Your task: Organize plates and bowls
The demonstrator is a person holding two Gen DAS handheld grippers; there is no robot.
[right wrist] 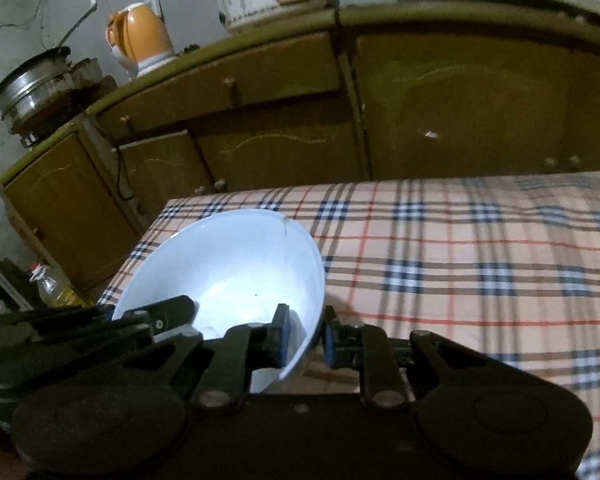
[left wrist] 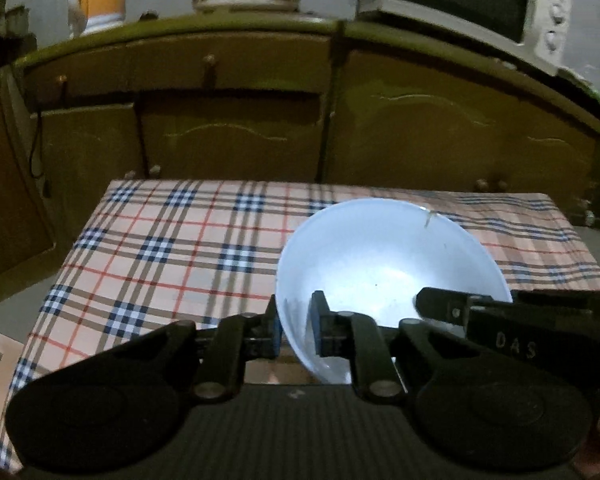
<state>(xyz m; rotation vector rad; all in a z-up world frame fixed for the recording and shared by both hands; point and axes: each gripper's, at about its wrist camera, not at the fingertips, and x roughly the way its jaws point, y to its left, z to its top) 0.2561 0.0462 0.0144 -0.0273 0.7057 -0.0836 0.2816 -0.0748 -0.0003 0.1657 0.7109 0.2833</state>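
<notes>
Here, both claws share one bowl.
Left claw (left wrist: 296, 330): pinched on the bowl's left rim.
Right claw (right wrist: 304, 338): pinched on the right rim.
White bowl (left wrist: 384, 264): tilted, above the near part of the table.
Table (left wrist: 172, 248): checked cloth bare to every edge, open room all around.
Cabinets (left wrist: 236, 120): just beyond the far edge.
Microwave (left wrist: 472, 4): atop them.

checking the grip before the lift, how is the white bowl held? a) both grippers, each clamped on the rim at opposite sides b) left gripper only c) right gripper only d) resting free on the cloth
a: the left gripper and the right gripper each pinch the bowl wall at its rim.
</notes>
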